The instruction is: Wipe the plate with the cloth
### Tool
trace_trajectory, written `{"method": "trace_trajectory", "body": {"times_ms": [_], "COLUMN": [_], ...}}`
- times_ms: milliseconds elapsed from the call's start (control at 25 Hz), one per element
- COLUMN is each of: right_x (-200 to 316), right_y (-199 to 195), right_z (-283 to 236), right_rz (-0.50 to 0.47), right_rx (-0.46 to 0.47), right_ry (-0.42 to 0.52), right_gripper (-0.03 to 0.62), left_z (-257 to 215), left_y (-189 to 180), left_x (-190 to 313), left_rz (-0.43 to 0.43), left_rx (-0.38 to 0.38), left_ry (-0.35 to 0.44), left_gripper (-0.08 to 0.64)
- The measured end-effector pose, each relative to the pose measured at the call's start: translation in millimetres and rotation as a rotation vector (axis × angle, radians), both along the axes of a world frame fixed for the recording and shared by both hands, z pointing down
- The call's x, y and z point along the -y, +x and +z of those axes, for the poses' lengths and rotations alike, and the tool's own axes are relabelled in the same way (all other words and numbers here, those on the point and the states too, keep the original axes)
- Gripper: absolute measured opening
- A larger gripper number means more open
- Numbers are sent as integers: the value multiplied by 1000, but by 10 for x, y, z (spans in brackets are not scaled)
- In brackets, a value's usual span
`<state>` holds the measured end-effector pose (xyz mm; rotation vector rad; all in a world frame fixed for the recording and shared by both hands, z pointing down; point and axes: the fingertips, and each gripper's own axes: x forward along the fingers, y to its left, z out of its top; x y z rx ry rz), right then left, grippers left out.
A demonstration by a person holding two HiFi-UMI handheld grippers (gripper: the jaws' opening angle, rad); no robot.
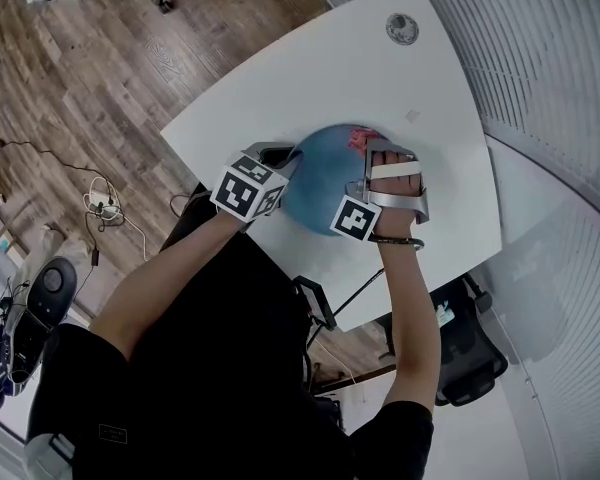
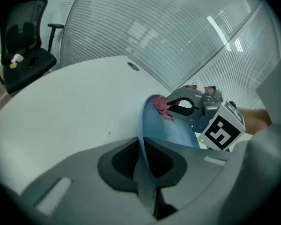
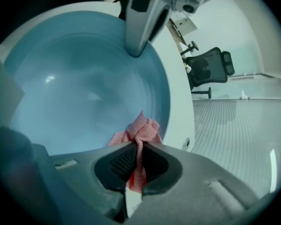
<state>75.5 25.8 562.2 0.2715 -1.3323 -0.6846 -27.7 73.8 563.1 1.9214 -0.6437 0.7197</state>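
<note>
Plate [image 1: 315,183] edge-on in left hand-held gripper [image 2: 141,165], cloth [image 2: 160,107] at far rim

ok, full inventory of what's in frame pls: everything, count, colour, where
round blue plate: one, blue, tilted up off the table, rim in the left gripper
pink woven cloth: one, pink, against the plate's face, in the right gripper
curved white table: one, white, under the plate
round grey cable cap: one, grey, far corner of the table
black mesh office chair: one clear, black, beside the table's near edge
brown wooden floor: brown, left of the table
white cables: a bundle, white, on the floor
left gripper: one, grey, shut on the plate rim
right gripper: one, grey, shut on the cloth
</note>
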Motion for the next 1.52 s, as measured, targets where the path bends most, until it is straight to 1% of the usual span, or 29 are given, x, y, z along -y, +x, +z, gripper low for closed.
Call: {"method": "trace_trajectory", "body": {"times_ms": [120, 240, 480, 680, 880, 1040, 1200, 1320, 1520], "right_x": [-58, -111, -370, -431, -553, -645, -845, -973, -1217], "right_y": [117, 214, 468, 498, 598, 633, 725, 730, 705], "right_z": [17, 4, -36, -21, -32, -54, 28, 65, 107], "right_rz": [-34, -32, 3, 35, 65, 121, 162, 199, 328], "right_rx": [-42, -59, -62, -49, -27, -2, -13, -4, 63], "right_ry": [-17, -25, -46, -56, -62, -86, -159, -195, -269], "right_gripper": [14, 12, 12, 11, 11, 11, 11, 11, 11], "left_z": [2, -9, -64, -44, -50, -50, -37, -15, 4], "left_y": [8, -3, 57, -1, 39, 30, 2, -9, -5], "left_x": [4, 11, -65, -2, -17, -12, 2, 18, 23], "left_rz": [-3, -9, -33, -51, -69, -98, -117, -125, -129], "left_rx": [-2, -4, 0, -1, 2, -9, -10, -9, -7], "left_ry": [-2, -2, 10, 5, 5, -8, -9, -12, -15], "left_gripper": [25, 25, 21, 20, 18, 16, 15, 15, 14]}}
